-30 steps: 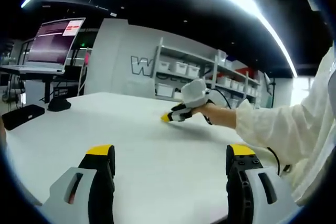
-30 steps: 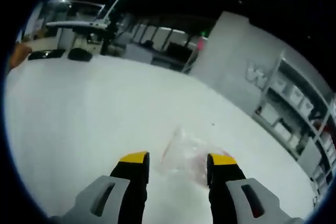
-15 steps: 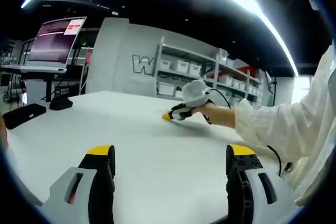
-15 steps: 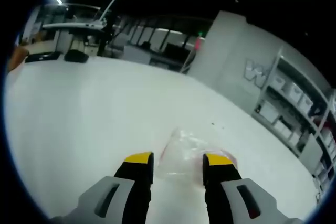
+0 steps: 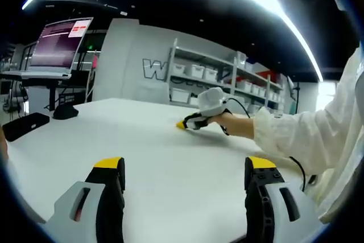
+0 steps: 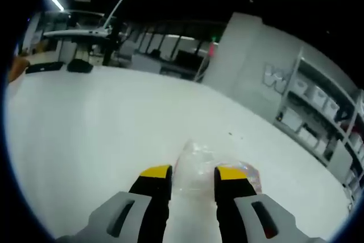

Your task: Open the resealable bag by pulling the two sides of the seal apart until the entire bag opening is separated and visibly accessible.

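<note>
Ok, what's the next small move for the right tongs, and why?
Probably finish closing the right tongs on the clear resealable bag: its edge lies between the narrowed yellow-tipped jaws on the white table, seemingly not yet pinched.

table [image 5: 170,157]: white, matte, wide
bag [image 6: 200,166]: 1 clear resealable bag, flat on table, reddish edge
black pad [image 5: 24,125]: flat at the far left edge
dark mouse-like object [image 5: 63,112]: on table just beyond the pad
</note>
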Demonstrator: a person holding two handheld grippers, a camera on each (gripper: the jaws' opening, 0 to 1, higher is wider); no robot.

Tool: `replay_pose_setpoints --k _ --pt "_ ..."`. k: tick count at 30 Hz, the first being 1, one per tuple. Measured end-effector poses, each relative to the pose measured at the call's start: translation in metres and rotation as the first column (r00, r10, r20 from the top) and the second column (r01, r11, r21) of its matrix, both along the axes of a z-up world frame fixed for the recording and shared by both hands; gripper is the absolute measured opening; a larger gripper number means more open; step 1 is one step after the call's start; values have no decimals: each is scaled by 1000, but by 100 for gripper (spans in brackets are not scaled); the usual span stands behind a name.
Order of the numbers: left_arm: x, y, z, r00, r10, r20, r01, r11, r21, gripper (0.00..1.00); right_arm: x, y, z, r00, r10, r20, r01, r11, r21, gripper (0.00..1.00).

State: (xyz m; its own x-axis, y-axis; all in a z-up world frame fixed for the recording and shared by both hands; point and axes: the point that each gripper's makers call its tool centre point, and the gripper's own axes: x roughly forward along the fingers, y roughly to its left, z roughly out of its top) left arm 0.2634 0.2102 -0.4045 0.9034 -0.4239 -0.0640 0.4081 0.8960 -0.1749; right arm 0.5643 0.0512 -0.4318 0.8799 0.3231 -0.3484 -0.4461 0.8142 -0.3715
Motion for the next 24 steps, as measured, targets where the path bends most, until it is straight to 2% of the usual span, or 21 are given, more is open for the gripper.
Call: replay_pose_setpoints --k 6,9,12,17,24 --pt "0 0 1 1000 -1 2 1 1000 0 85 -2 2 -3 1000 4 -8 -4 1000 15 20" --pt "0 1 1 1000 0 4 0 1000 0 85 -3 5 -6 1000 12 -24 -11 999 52 14" --pt "-1 1 1 1000 1 2 -1 1000 1 85 -4 5 -7 999 9 -31 -7 998 66 12" --pt "-1 1 2 1000 1 5 -1 1000 -1 85 -6 7 -11 998 18 -57 -12 995 101 0" --pt "-3 1 2 1000 1 7 -1 1000 0 85 -10 7 -12 997 7 -77 1 994 105 0"
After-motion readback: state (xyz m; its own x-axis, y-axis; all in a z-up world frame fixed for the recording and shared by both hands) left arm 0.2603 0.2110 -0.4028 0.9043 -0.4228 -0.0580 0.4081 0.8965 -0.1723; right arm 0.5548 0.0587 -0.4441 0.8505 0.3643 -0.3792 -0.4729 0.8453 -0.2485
